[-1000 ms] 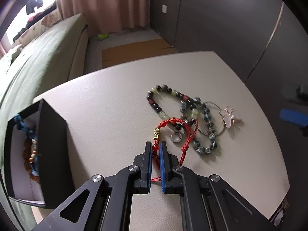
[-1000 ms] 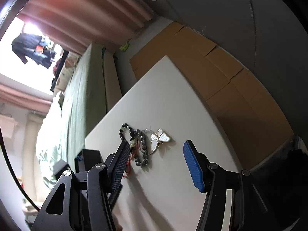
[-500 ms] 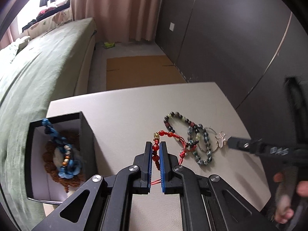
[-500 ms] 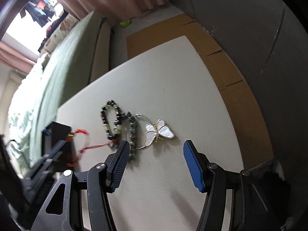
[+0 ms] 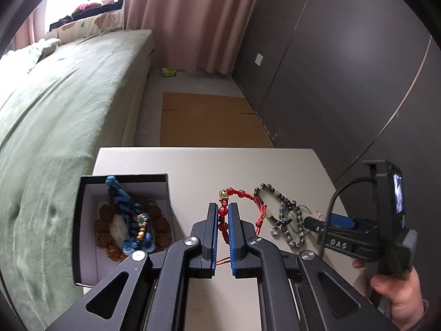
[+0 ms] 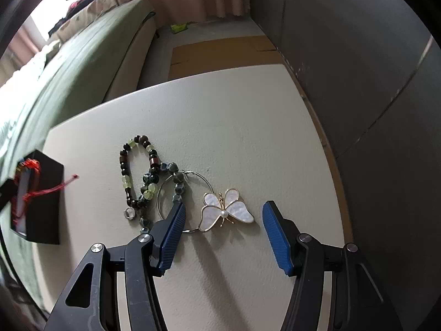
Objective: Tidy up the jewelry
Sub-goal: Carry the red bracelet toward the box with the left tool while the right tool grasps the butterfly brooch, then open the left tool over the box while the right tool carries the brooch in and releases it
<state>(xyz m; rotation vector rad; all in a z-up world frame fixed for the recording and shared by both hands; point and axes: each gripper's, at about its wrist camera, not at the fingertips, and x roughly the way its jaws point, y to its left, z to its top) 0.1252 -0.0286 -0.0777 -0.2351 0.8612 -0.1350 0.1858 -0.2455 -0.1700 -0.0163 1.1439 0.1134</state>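
Far left on the tabletop (image 5: 193,165): black box (image 5: 82,220), open top, white lining, already holding a blue braided piece (image 5: 124,209) laid over brown beads. Just right of the box: left gripper (image 5: 223,220), fingers together and clamped on the red cord bracelet (image 5: 242,194); the red beads sit between the pads, the gold charm and loop stand above the fingertips, and the cord tail hangs off the surface, so the bracelet is lifted clear of the pile. Step in hand, by judgement: transfer of red bracelet to box. Next move calls for travel left until over the box opening, descent, then release; watch that the trailing cord tail clears the box wall. Right of centre, still on the tabletop: dark/green bead bracelet (image 6: 137,171), grey bead strand (image 6: 176,182), thin wire hoop (image 6: 204,187), small silver ring (image 6: 130,213), all overlapping or touching. Further right: butterfly brooch (image 6: 227,209), flat. Right gripper (image 6: 223,231) hovers over it, fingers apart and empty, straddling the brooch w/o contact. Prob. next pick: lower, close on the brooch body.
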